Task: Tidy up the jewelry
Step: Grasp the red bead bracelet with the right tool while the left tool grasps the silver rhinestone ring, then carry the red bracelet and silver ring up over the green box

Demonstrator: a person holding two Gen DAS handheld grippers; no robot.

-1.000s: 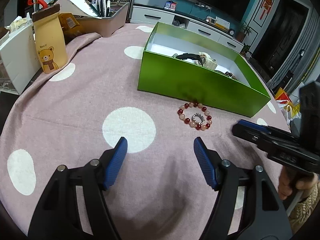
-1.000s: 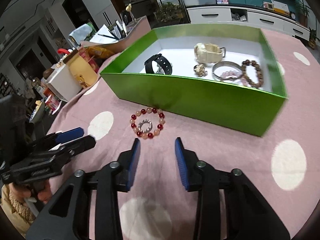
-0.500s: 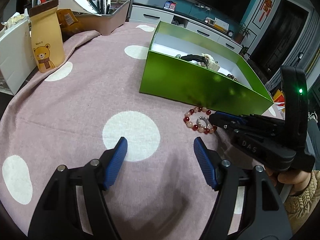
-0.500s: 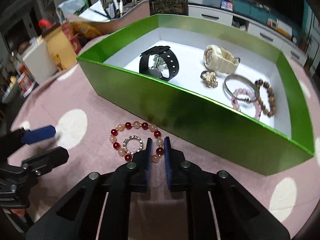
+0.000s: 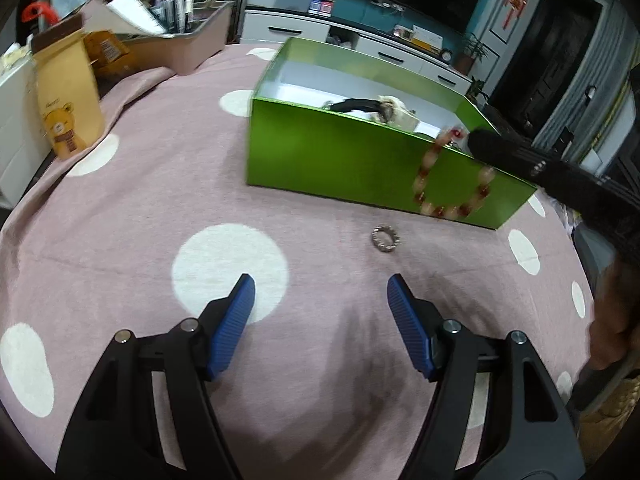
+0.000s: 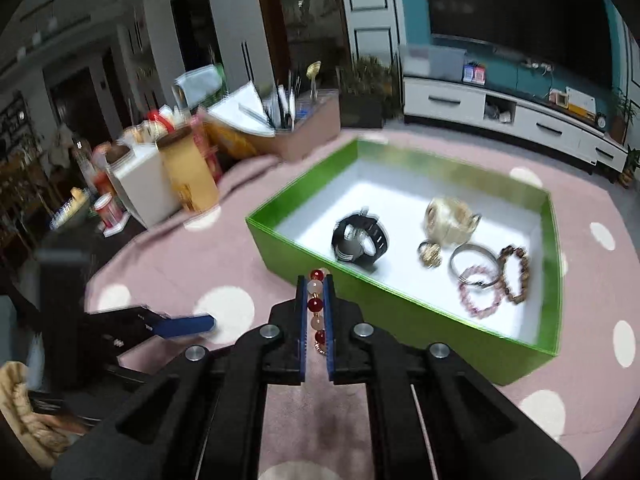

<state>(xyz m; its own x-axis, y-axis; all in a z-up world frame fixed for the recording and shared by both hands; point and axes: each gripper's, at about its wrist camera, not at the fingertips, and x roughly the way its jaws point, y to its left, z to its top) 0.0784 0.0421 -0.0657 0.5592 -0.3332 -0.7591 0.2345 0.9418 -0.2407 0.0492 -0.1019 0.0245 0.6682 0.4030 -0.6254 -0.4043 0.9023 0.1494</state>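
My right gripper is shut on a red and pale bead bracelet, held in the air in front of the green box. In the left wrist view the bracelet hangs from the right gripper against the box's front wall. A small silver ring lies on the pink cloth below. My left gripper is open and empty, low over the cloth, short of the ring. The box holds a black watch, a cream watch, a bangle and bead bracelets.
The pink polka-dot tablecloth covers the table. A yellow bear carton, a white box and a pink tray of pens stand at the far left edge. The left gripper also shows at the left of the right wrist view.
My right gripper closed on the bead bracelet and lifted it off the cloth, up in front of the box. The silver ring stayed on the cloth. The left gripper stays open.
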